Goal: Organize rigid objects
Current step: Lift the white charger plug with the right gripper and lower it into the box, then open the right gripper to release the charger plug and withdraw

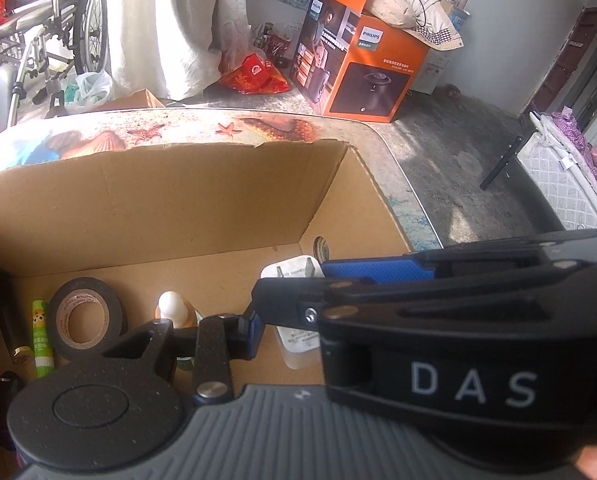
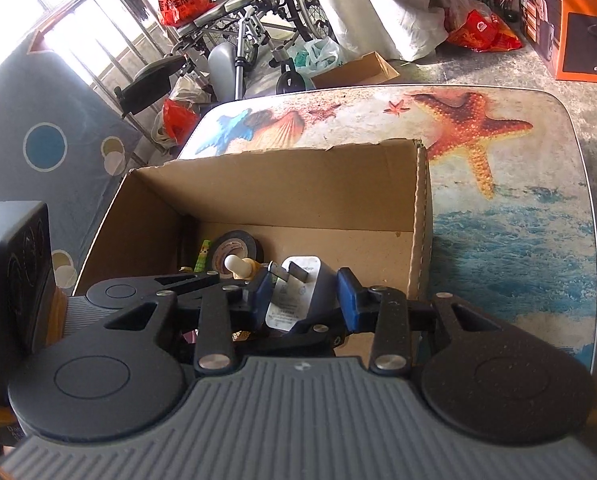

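Note:
An open cardboard box (image 1: 170, 200) (image 2: 290, 188) stands on the seashell-print table (image 2: 506, 216). A white plug charger (image 2: 288, 300) (image 1: 298, 344) hangs just above the box floor. My right gripper (image 2: 306, 298) is shut on the charger, a blue pad against each side. In the left wrist view the right gripper (image 1: 298, 280) reaches in from the right. My left gripper (image 1: 298, 334) shows one pad (image 1: 252, 334) beside the charger's left edge; its other finger is hidden. In the box lie a black tape roll (image 1: 84, 316) (image 2: 236, 250), a green stick (image 1: 40, 336) and a white-capped bottle (image 1: 172, 308).
Dark tubes (image 1: 4, 312) lie along the box's left wall. To the right of the box is bare tabletop. On the floor beyond stand an orange Philips carton (image 1: 362, 56), a wheelchair (image 2: 258, 8), red bags (image 1: 254, 76) and a small open carton (image 2: 354, 70). A bed (image 1: 562, 176) is at right.

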`<state>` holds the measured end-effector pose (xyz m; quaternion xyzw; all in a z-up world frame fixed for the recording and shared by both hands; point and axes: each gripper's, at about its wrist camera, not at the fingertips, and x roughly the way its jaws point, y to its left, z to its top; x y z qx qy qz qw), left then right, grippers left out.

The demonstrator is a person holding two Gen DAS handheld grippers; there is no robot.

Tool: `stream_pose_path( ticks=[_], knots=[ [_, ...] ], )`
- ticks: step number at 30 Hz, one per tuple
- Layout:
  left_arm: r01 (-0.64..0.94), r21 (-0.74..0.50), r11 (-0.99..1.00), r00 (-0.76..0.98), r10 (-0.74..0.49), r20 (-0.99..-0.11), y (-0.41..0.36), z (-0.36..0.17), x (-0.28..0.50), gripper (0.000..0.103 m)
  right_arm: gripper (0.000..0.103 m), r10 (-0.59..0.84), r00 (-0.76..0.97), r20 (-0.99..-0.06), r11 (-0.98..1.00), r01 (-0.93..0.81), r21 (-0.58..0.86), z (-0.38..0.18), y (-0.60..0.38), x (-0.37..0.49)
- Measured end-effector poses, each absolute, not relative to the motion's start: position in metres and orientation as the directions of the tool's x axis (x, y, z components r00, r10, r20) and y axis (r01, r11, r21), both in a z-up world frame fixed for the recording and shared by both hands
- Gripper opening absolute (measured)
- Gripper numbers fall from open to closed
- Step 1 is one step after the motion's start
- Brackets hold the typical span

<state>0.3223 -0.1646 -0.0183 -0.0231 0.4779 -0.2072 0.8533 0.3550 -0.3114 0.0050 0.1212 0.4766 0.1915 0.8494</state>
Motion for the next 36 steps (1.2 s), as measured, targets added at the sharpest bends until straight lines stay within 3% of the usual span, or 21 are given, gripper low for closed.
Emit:
stream_pose_path(
  ticks=[16,30,36],
  knots=[
    [0.310,-0.261,0.914,0.458,-0.384,-0.802,-0.167,-0.011,0.313,0.045,0.031,0.464,0.487,-0.740,0.885,-0.222,0.409,0.006,-0.315,0.356],
    [0.383,-0.210,0.899,0.596,-0.414,-0.688,-0.123,0.049,0.218,0.083,0.033,0.499,0.564,-0.658,0.866,-0.297,0.403,0.074,-0.314,0.279],
    [0.384,-0.177,0.906,0.667,-0.405,-0.626,-0.081,0.063,0.158,0.092,0.033,0.541,0.554,-0.633,0.840,-0.313,0.444,0.085,-0.302,0.231]
  ],
)
